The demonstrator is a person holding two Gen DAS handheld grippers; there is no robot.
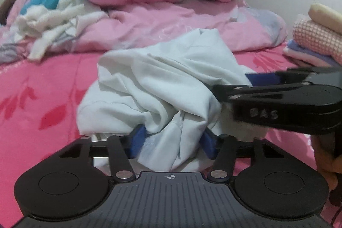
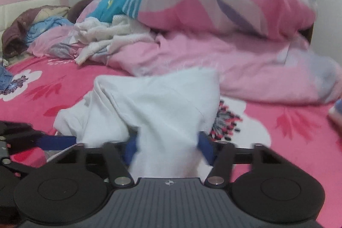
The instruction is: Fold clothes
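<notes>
Both my left gripper (image 1: 171,142) and right gripper (image 2: 168,151) pinch the white garment (image 1: 162,82). Each stands half closed on bunched cloth above the pink bedsheet (image 1: 42,89).

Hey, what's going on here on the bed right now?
A person is folding laundry with a handheld gripper in each hand. The left gripper and the right gripper each have a bunch of the same pale white garment between their blue fingers, and it sits crumpled on the pink bedsheet. A stack of folded clothes waits at the side.
</notes>
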